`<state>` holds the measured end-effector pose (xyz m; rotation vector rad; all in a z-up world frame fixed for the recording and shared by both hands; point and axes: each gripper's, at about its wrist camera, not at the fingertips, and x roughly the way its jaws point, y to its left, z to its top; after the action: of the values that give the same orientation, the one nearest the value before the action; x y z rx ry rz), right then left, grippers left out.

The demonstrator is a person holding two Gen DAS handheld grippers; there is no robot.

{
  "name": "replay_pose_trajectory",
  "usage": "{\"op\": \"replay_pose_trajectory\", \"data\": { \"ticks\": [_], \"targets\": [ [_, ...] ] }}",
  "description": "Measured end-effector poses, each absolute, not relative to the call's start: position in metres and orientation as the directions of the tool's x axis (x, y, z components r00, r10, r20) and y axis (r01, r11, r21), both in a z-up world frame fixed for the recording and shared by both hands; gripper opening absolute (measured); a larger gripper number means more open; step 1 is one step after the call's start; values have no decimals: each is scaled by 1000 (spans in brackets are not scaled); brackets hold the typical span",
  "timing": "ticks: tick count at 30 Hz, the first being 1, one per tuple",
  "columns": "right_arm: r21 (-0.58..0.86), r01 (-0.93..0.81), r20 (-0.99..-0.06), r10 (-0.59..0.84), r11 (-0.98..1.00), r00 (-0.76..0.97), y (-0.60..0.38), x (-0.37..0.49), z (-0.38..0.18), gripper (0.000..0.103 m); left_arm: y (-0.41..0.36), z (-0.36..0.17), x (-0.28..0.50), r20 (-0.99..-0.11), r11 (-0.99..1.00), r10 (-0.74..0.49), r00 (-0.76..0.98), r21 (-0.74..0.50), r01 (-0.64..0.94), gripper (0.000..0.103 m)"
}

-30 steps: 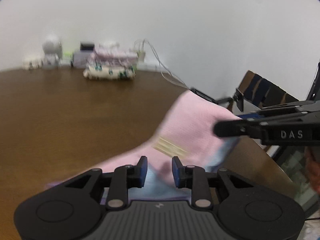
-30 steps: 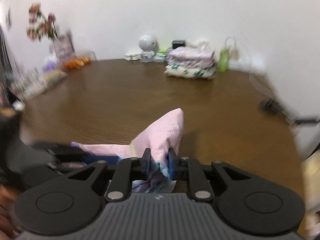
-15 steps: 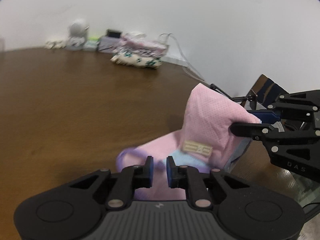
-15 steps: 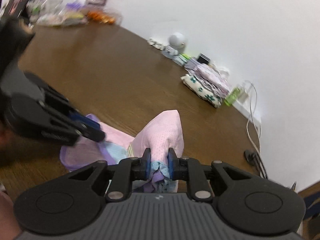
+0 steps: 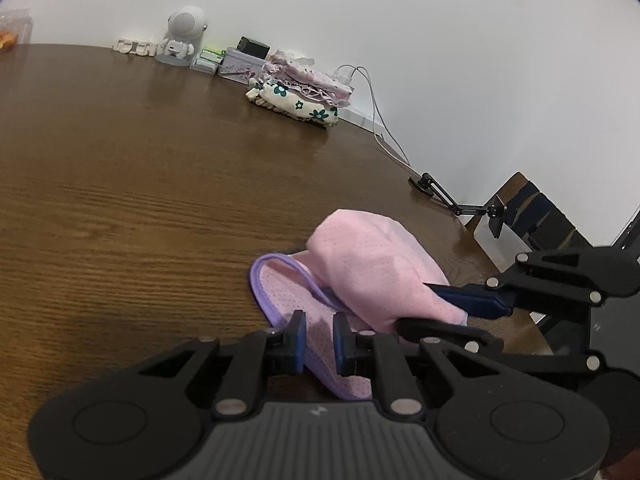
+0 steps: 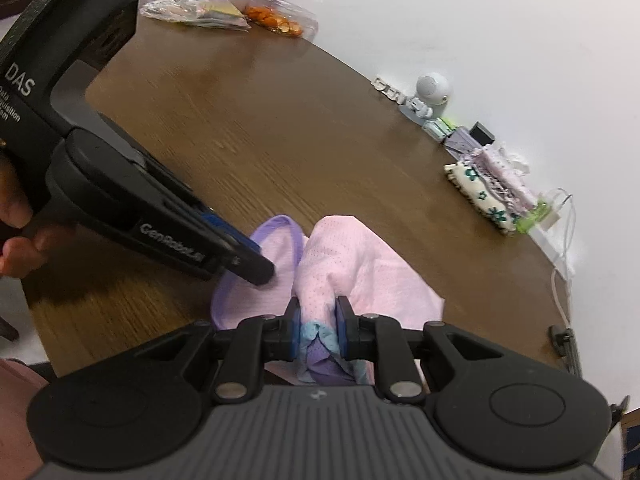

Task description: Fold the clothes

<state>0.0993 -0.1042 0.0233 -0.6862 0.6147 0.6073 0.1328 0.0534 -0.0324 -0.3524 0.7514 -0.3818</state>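
A pink mesh garment [image 5: 368, 268] with purple trim lies bunched on the brown wooden table [image 5: 140, 184]. My left gripper [image 5: 319, 334] hovers over the garment's flat purple-edged part; its jaws stand a little apart with only cloth below them. My right gripper [image 6: 319, 322] is shut on a gathered pink fold of the garment [image 6: 332, 264], with blue and purple edging between the pads. The right gripper shows in the left wrist view [image 5: 452, 308] at the fold's right end. The left gripper shows in the right wrist view [image 6: 256, 266] over the purple-edged part.
A stack of folded clothes [image 5: 300, 96] sits at the table's far edge by the wall, beside a small white robot figure [image 5: 182, 36] and small boxes. A white cable [image 5: 376, 120] trails off the right edge. A chair [image 5: 532, 216] stands at right. Bags of items [image 6: 224, 12] lie far left.
The lifted pink fold has come down onto the table. My left gripper has drawn back over the purple-edged part, jaws slightly wider. My right gripper keeps its hold on the fold.
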Motion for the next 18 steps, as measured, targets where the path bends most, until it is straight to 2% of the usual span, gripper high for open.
{"op": "replay_pose_trajectory", "data": {
  "ticks": [5,9,12,14,18],
  "targets": [
    [-331,-692,-653,373,642,659,-106,92,32,17,57,-34,134,-587,868,-464,663,-451,208,9],
    [-342,-681,-625,384,647,679,-105,90,36,16,56,-34,134,-592,870,-461,661,-447,206,9],
    [-361,-633,-601,348,684,719,-109,96,39,16,53,-26,130,-617,905,-404,676,-378,195,9],
    [-358,-606,-581,338,711,740,-114,99,42,16,55,-19,125,-616,919,-375,693,-343,193,15],
    [-366,-658,-561,408,658,720,-108,88,40,16,62,-18,122,-632,934,-344,694,-304,186,15]
  ]
}}
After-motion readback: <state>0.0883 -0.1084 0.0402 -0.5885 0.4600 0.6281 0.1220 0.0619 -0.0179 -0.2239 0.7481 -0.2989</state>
